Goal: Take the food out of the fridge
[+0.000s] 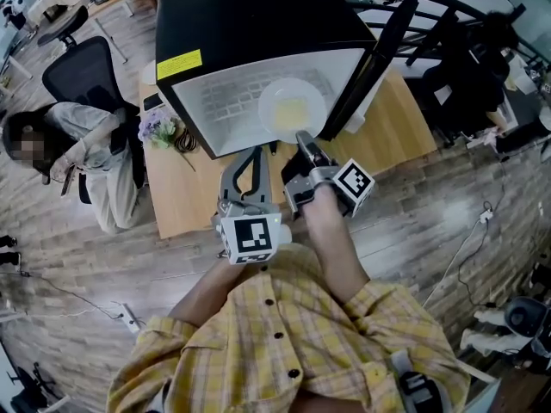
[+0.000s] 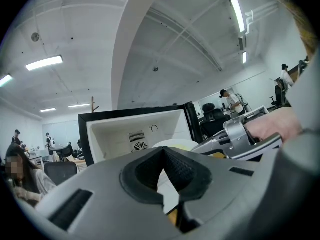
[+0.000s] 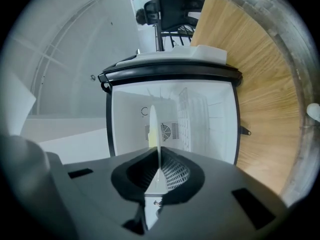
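A small black fridge [image 1: 258,24] stands open on a wooden table [image 1: 400,132], its white inside [image 1: 232,101] facing me. My right gripper [image 1: 304,138] is shut on the near rim of a white plate [image 1: 293,106] with yellow food [image 1: 293,110], held at the fridge's mouth. In the right gripper view the plate [image 3: 154,129] shows edge-on between the pads [image 3: 172,174], with the fridge's inside [image 3: 200,119] behind. My left gripper [image 1: 255,151] hangs just left of it, shut and holding nothing. The left gripper view shows the fridge [image 2: 125,131], the plate [image 2: 175,145] and the right gripper [image 2: 245,136].
A person [image 1: 77,144] sits by an office chair [image 1: 82,67] left of the table. A small bunch of flowers [image 1: 159,129] lies on the table's left end. Chairs and dark frames [image 1: 465,67] crowd the right. Cables [image 1: 478,222] run over the wooden floor.
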Tool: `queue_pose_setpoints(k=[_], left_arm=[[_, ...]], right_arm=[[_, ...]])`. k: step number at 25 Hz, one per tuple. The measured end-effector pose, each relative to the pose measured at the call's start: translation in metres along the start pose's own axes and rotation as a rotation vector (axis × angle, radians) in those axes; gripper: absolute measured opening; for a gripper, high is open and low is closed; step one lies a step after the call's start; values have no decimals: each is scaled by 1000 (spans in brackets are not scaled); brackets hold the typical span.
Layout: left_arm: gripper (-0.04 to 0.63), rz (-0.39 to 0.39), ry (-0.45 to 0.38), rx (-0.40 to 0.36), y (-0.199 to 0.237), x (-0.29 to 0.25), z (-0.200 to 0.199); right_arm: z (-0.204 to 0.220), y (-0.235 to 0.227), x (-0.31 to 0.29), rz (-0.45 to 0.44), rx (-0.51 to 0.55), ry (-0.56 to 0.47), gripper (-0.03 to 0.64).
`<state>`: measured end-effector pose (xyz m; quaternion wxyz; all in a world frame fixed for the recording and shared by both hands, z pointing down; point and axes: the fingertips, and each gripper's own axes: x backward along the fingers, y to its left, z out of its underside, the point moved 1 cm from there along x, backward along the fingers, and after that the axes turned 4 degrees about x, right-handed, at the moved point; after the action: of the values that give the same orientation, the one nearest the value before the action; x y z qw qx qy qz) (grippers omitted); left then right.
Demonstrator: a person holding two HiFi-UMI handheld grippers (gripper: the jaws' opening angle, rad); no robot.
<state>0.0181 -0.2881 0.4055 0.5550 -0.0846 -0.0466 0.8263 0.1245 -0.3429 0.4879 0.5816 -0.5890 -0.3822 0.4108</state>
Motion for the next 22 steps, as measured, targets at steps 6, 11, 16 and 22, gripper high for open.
queue_pose_setpoints(k=[6,11,16,22], left_arm=[[8,24,-11,4,1,12,0],[8,48,-15,6,2,20,0],[8,65,-16,20,2,23,3],[8,78,-20,18,-1,30,4]], right_arm=[[14,2,20,5,6,-5,17],[25,4,39,7,32,-20,17],[33,5,53,10,30,-29,17],[39,2,65,18,41,-36,17]])
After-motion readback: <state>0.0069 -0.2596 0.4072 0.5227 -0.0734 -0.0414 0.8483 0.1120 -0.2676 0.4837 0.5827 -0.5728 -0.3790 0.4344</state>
